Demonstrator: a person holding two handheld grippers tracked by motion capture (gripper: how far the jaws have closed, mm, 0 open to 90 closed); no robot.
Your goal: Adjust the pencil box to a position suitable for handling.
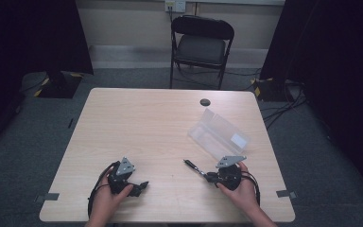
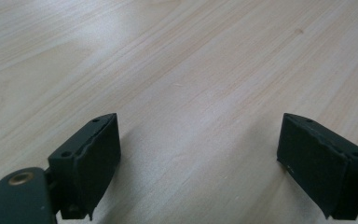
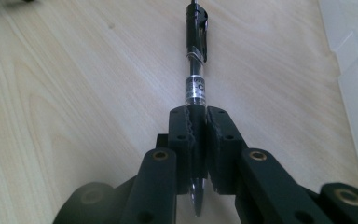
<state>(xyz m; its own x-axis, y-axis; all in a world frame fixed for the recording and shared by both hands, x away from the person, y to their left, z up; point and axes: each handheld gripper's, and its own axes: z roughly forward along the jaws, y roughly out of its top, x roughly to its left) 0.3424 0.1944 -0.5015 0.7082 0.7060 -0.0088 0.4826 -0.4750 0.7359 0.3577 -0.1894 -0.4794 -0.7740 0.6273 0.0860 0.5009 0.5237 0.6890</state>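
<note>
near the table's front right, the right gripper is clamping a black pen between its jaws, the pen jutting out low over the wood. just beyond it the clear plastic case is lying open and looking empty, so the pickup seems done and the placing is left. the left gripper is resting on bare wood, jaws spread wide, gripping nothing.

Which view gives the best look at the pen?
The right gripper view: the pen runs up its middle, clip and label plain, clamped in the right gripper. The high view shows it as a small dark stick. The left gripper view gives bare table.
</note>
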